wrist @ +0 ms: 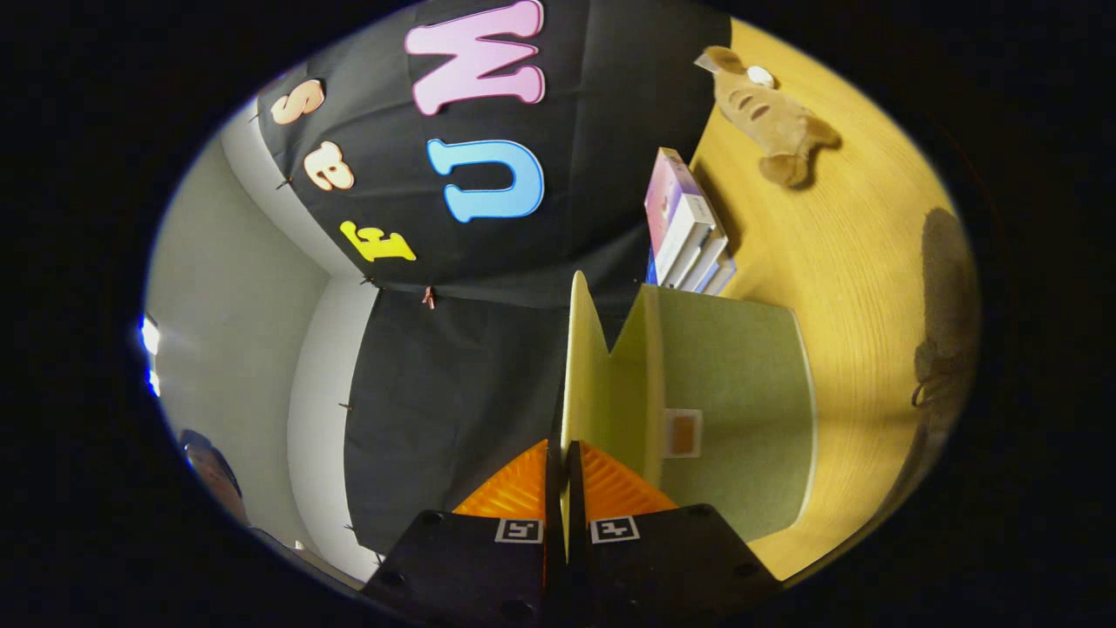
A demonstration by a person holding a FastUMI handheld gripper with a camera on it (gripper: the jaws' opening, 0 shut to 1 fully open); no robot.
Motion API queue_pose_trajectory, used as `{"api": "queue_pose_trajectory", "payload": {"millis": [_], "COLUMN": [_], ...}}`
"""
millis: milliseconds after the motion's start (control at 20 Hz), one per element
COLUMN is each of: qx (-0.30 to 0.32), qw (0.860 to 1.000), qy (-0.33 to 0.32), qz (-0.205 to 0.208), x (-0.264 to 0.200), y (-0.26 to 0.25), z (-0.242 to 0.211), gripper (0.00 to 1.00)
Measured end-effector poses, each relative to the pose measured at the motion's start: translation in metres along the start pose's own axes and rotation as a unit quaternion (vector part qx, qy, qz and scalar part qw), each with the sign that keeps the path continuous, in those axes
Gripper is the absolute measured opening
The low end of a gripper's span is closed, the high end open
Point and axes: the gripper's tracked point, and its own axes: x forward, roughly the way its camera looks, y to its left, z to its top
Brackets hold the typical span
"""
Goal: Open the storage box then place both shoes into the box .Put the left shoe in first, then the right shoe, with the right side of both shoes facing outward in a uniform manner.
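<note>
My gripper [561, 455] is shut on the thin edge of the storage box's yellow-green lid [586, 366], which runs straight out from between both fingers. The lid stands lifted away from the green box body [741, 392], and a wedge-shaped gap shows between lid and box. A small label [682, 433] sits on the box face near the fingers. One dark shoe [946, 296] with laces lies on the wooden table [837, 253] beyond the box, dim and partly cut off. The view is rolled sideways.
A stack of books [689, 228] stands against the booth wall just behind the box. A tan plush toy [767, 113] lies on the table farther along. A pale wall [253, 349] lies beyond the black cloth.
</note>
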Motion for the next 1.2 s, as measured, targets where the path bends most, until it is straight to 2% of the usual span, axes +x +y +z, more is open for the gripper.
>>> {"api": "queue_pose_trajectory", "payload": {"millis": [150, 250, 350, 650, 1000, 1100, 1200], "qx": [-0.029, -0.076, -0.129, -0.232, -0.320, -0.337, -0.368], "qw": [1.000, 0.997, 0.992, 0.972, 0.942, 0.935, 0.921], "qy": [-0.008, -0.007, 0.005, 0.031, 0.071, 0.085, 0.099], "qz": [0.006, -0.005, -0.013, -0.033, -0.067, -0.073, -0.077], "x": [0.020, 0.037, 0.057, 0.118, 0.185, 0.202, 0.218], "y": [0.041, 0.063, 0.086, 0.127, 0.132, 0.129, 0.121], "z": [-0.004, -0.010, -0.019, -0.051, -0.098, -0.113, -0.129], "gripper": [0.05, 0.05, 0.06, 0.06, 0.07, 0.10, 0.16]}}
